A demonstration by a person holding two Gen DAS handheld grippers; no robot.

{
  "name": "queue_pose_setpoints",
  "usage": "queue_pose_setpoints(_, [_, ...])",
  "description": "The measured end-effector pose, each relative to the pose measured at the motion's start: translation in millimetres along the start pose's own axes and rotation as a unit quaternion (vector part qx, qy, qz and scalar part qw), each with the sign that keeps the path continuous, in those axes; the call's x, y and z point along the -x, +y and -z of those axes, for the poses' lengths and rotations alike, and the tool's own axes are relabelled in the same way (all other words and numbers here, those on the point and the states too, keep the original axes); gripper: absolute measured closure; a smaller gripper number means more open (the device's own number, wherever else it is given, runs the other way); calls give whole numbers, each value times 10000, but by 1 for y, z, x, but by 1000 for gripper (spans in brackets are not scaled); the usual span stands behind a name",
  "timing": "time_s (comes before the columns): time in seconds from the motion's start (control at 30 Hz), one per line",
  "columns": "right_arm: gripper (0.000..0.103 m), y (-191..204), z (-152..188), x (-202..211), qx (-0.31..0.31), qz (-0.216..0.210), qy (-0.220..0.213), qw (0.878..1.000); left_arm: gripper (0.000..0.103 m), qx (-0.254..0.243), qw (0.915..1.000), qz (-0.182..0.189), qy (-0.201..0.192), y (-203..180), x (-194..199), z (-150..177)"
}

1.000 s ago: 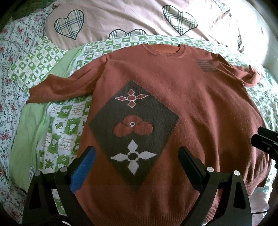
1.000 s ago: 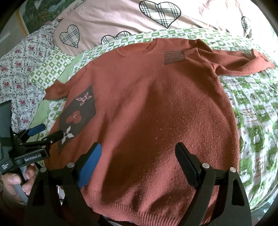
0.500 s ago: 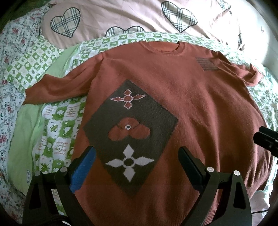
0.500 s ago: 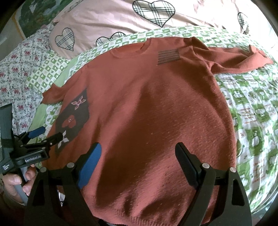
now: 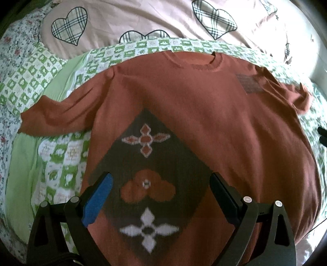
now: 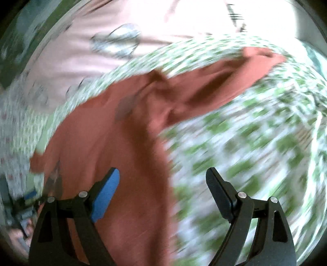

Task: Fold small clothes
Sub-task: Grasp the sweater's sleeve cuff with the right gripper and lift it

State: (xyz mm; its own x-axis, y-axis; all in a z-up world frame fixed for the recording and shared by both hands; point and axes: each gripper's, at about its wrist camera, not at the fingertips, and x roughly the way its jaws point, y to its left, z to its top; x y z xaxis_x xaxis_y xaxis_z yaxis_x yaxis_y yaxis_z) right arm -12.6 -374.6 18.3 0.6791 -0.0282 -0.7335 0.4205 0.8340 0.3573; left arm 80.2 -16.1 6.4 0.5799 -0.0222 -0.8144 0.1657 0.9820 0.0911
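A rust-red sweater [image 5: 204, 122] lies flat and face up on the bed, neck at the far side, both sleeves spread out. A dark diamond panel [image 5: 155, 174] with flower motifs covers its lower left front. My left gripper [image 5: 161, 194] hovers open over that panel, nothing between its fingers. In the blurred right wrist view the sweater's right side [image 6: 114, 153] and right sleeve [image 6: 220, 86] show. My right gripper [image 6: 163, 190] is open above the sweater's right edge, holding nothing. The right gripper's tip [image 5: 322, 135] peeks in at the left wrist view's right border.
A green-and-white checked blanket [image 5: 61, 155] lies under the sweater. A pink cover with plaid hearts [image 5: 143, 18] lies behind it, floral bedding [image 5: 12, 51] at the left. The left gripper, held by a hand [image 6: 22, 231], shows blurred at the lower left of the right wrist view.
The right gripper has swung fast to the right, so its view is smeared and now centres on the sweater's right edge and sleeve. The left gripper has moved forward over the diamond panel.
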Motion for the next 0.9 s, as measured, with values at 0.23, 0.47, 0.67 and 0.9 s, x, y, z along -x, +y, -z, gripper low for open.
queue_pose_setpoints(0.23, [22,-103,-83,1,-1289,37,-703,9892,7,-17,10000,72,55,-9,-18,-33])
queue_pose_setpoints(0.47, [60,-194,-169,-14,-1973,611,-1291,9699,7,-62,9997,151,177,-28,-37,-46])
queue_pose_setpoints(0.67, [66,-241,-207,-54,-2371,924,-1111,9607,7,-136,9991,105,392,-36,-57,-49])
queue_pose_setpoints(0.9, [93,-231,-213,-58,-2079,831,-1066,9688,7,-83,9990,185,392,-33,-63,-51])
